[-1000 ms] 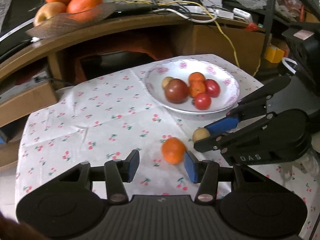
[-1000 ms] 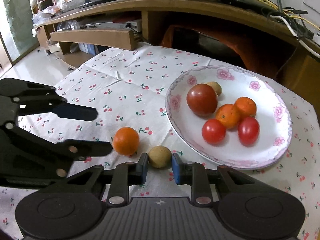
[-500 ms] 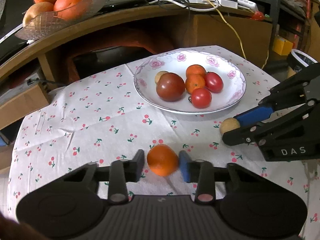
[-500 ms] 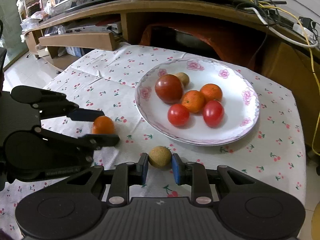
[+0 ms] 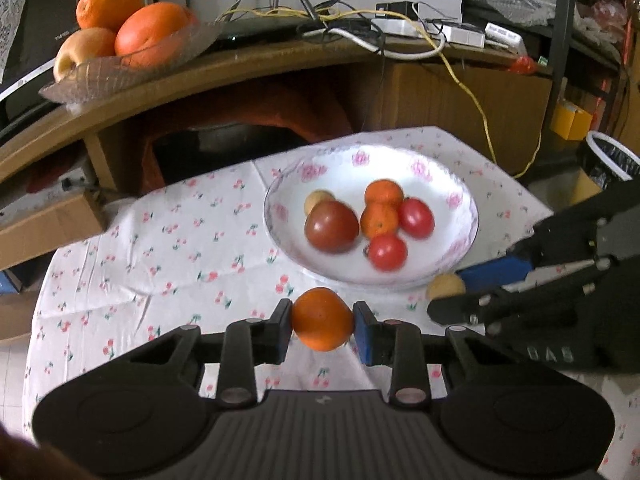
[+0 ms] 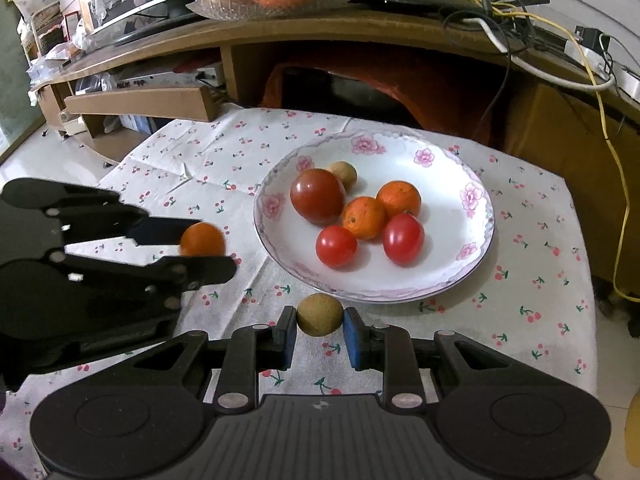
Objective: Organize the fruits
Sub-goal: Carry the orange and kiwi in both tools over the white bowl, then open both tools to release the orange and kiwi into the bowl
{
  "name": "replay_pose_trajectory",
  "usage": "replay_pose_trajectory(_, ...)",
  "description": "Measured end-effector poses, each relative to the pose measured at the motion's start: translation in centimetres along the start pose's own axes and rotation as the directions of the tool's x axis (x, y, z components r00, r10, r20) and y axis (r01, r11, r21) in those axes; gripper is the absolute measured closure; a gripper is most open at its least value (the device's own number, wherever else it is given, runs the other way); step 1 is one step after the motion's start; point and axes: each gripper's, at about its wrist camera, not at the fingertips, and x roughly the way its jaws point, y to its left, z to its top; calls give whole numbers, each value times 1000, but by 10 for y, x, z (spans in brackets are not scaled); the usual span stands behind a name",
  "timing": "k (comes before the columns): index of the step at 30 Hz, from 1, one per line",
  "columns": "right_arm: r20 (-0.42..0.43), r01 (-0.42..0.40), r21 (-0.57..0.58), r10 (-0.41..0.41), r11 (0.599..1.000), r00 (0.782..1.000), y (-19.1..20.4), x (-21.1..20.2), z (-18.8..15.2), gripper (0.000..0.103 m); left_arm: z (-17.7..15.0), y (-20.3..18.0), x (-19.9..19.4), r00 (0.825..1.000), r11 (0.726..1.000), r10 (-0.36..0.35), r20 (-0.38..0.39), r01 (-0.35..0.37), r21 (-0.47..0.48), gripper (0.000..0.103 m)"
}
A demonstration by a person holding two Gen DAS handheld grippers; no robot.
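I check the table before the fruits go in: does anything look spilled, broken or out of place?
Nothing stands out. The floral plate sits flat with its fruit inside. The left gripper holds an orange, the right gripper a small brown fruit. The tablecloth is only creased.

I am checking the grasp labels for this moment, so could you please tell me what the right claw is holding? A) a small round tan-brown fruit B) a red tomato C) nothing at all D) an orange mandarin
A: in the right wrist view, the right claw has both pads pressed against the small round tan-brown fruit, just in front of the white floral plate.
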Motion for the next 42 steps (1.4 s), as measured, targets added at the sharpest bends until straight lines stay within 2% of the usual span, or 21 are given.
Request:
replay_pose_trajectory(7, 51, 27, 35, -28, 999, 998, -12, -9, 9, 79, 10, -8, 6, 1000, 1000, -10, 2, 10, 1, 65)
replay_pose_trajectory(16, 73, 68, 63, -72, 996, 995, -26, -2, 20, 79, 24, -16, 19, 1000, 1000, -6, 8, 6, 3, 65)
replay_pose_trajectory(26, 38, 93, 66, -96, 993, 995, -35, 15, 19, 79, 29, -17, 36, 1000, 1000, 4, -6, -4, 9, 65)
replay_pose_trajectory(42, 33, 116, 66, -119, 991, 992, -39, 34, 26, 79, 33, -10, 50, 1000, 1000, 26, -10, -26, -3, 65)
